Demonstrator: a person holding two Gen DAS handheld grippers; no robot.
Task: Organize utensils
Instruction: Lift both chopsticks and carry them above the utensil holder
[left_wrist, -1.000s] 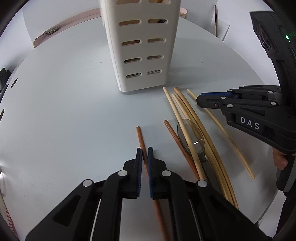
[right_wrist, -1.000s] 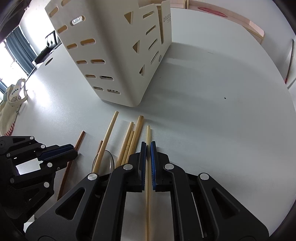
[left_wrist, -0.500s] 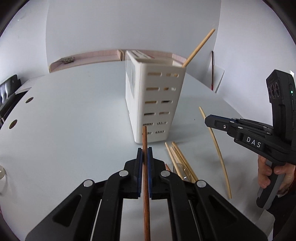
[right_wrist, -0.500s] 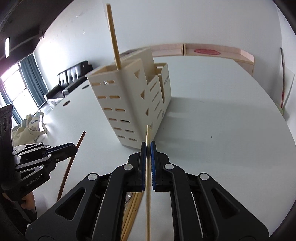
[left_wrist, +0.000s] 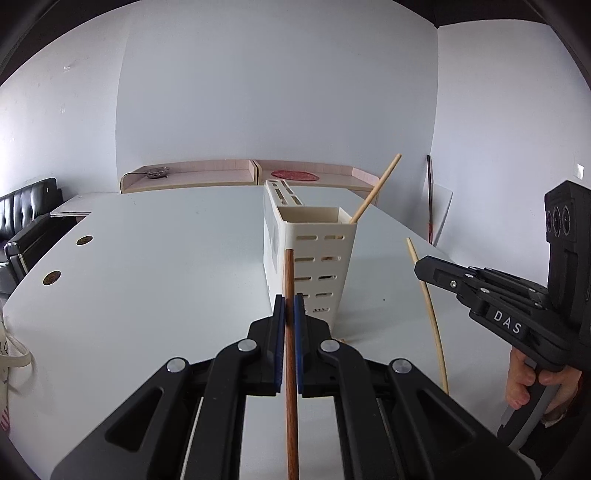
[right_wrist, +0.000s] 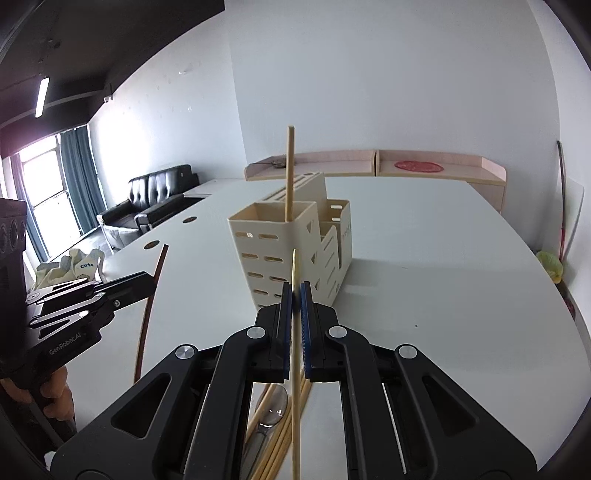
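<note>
Office lounge, white table (right_wrist: 424, 258), black sofa (right_wrist: 147, 206)

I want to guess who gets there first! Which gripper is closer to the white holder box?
Roughly equal. The left gripper faces the holder head-on; the right gripper sits beside its corner.

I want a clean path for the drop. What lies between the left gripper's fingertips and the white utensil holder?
In the left wrist view only the brown chopstick clamped in the left gripper spans the stretch toward the utensil holder; below it is bare white table.
</note>
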